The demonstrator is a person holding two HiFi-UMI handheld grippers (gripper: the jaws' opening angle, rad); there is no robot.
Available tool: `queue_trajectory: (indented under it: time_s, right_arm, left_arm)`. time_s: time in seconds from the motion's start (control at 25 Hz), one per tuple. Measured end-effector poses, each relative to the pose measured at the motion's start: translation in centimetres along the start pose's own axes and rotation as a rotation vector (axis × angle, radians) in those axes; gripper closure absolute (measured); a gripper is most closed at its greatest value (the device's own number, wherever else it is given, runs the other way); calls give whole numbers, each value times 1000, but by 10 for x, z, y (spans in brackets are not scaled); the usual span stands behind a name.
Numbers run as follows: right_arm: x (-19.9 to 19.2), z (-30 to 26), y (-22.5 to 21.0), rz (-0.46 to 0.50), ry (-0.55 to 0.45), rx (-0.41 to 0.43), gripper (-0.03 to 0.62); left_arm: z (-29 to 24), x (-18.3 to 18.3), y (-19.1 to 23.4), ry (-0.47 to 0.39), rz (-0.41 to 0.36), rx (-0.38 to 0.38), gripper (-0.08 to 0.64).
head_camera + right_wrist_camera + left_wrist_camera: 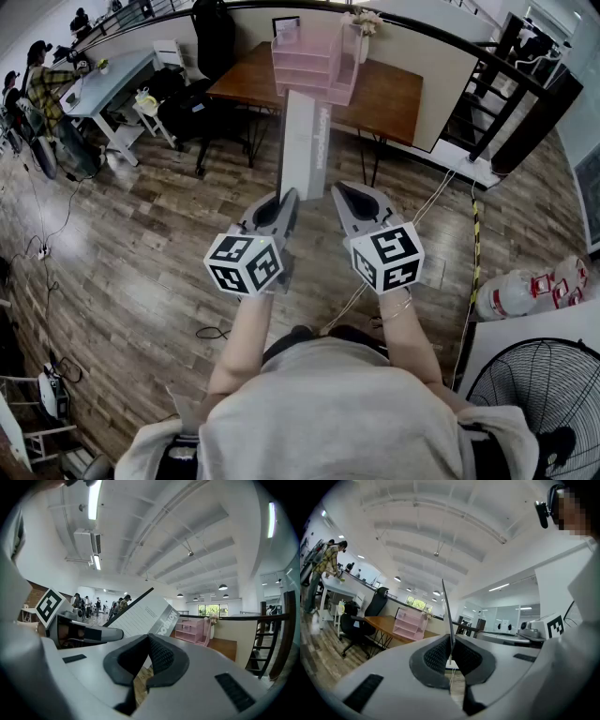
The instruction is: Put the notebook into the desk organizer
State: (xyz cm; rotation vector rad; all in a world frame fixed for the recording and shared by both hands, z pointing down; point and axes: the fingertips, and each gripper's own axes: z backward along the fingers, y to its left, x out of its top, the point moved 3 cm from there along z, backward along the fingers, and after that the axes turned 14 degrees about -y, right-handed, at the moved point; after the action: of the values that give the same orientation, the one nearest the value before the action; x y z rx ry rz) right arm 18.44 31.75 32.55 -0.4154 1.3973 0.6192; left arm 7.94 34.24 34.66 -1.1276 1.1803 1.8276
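Observation:
A thin grey-white notebook (302, 141) stands upright and edge-on, its lower end pinched between the jaws of my left gripper (287, 201), which is shut on it. In the left gripper view its thin edge (446, 611) rises from between the pads. My right gripper (343, 193) is held beside it to the right, shut with nothing between its pads, and its view shows the notebook's lined cover (140, 616). The pink desk organizer (314, 61) stands on a brown wooden table (384, 98) ahead, well beyond both grippers; the organizer (408, 625) (190, 630) shows in both gripper views too.
Black office chairs (192, 103) stand left of the table. White desks (108, 80) with people are at the far left. A dark stair railing (511, 94) runs on the right. A floor fan (544, 403) and water bottles (525, 292) sit at lower right; cables lie on the wood floor (141, 244).

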Motion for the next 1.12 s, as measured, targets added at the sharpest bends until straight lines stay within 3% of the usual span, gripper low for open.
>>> queue_trajectory:
  time_s: [0.4, 0.88, 1.12]
  right_arm:
    - [-7, -8, 5, 5, 23, 27, 583]
    - [-19, -25, 7, -15, -13, -54, 583]
    - [-34, -45, 17, -31, 13, -40, 583]
  left_arm:
    - [-4, -5, 9, 15, 13, -1, 540]
    - [1, -6, 34, 27, 33, -30, 539]
    - [2, -9, 59, 37, 51, -16, 540]
